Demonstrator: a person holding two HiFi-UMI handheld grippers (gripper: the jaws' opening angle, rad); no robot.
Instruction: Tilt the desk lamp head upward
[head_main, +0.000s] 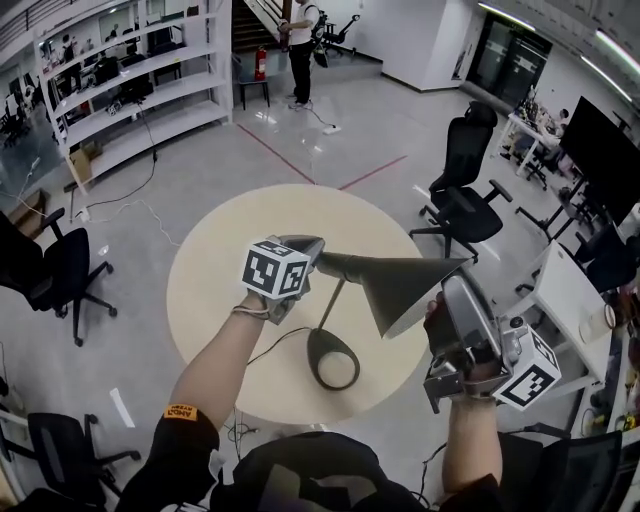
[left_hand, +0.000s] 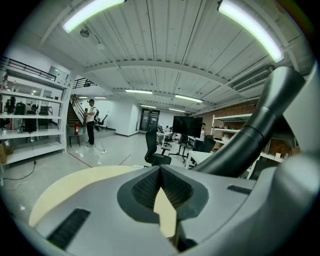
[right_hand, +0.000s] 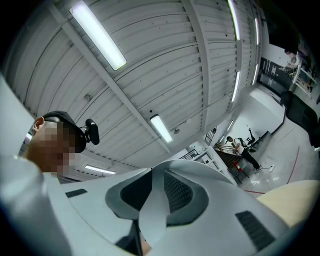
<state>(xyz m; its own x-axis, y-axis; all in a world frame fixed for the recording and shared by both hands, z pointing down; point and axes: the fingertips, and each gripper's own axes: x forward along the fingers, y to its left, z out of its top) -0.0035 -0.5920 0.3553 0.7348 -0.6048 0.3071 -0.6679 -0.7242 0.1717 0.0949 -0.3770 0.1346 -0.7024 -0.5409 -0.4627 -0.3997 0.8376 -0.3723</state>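
Note:
The desk lamp stands on a round beige table (head_main: 215, 265), with an oval base (head_main: 333, 360), a thin stem (head_main: 330, 305) and a dark cone-shaped head (head_main: 400, 285) lying about level. My left gripper (head_main: 308, 246) sits at the head's narrow back end. In the left gripper view its jaws (left_hand: 160, 170) are shut tip to tip, and the dark lamp neck (left_hand: 260, 125) runs along their right side. My right gripper (head_main: 447, 297) is at the cone's wide rim. It is shut (right_hand: 152, 200) on the pale edge of the shade (right_hand: 149, 222).
A black office chair (head_main: 462, 190) stands beyond the table at the right and another (head_main: 60, 270) at the left. White shelving (head_main: 130, 90) lines the far left wall, and a white desk (head_main: 570, 290) is at the right. A person (head_main: 300, 40) stands far off. The lamp's cable (head_main: 268, 347) trails toward me.

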